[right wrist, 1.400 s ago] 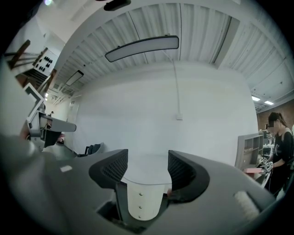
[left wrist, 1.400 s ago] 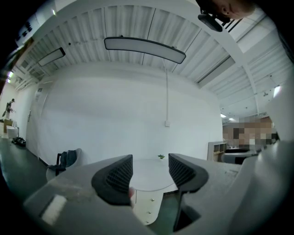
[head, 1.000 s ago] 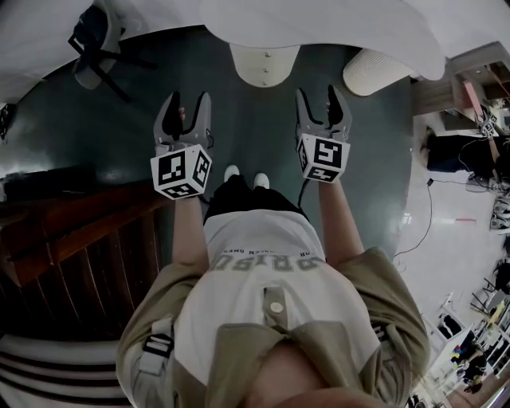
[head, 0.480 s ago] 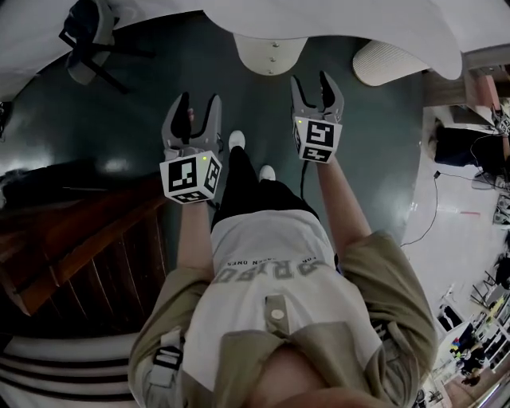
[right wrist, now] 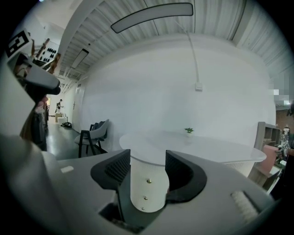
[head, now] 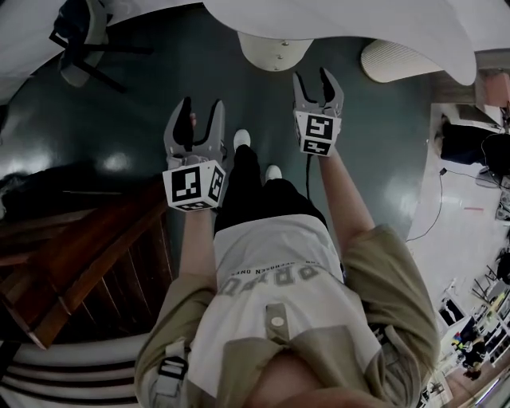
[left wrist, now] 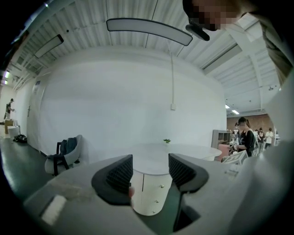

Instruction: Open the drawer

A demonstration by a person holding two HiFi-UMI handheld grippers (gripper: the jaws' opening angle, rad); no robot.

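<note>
Holds left gripper and right gripper over open dark floor, jaws wide and empty, right pair closing. Faces drawer cabinet under table edge, ahead, untouched; brown woodwork crowds left.

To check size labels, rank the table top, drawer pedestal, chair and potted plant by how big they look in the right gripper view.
1. table top, widest by far.
2. drawer pedestal and chair: these look about alike. The pedestal shows only in part, so they are left unranked.
3. potted plant, smallest.
</note>
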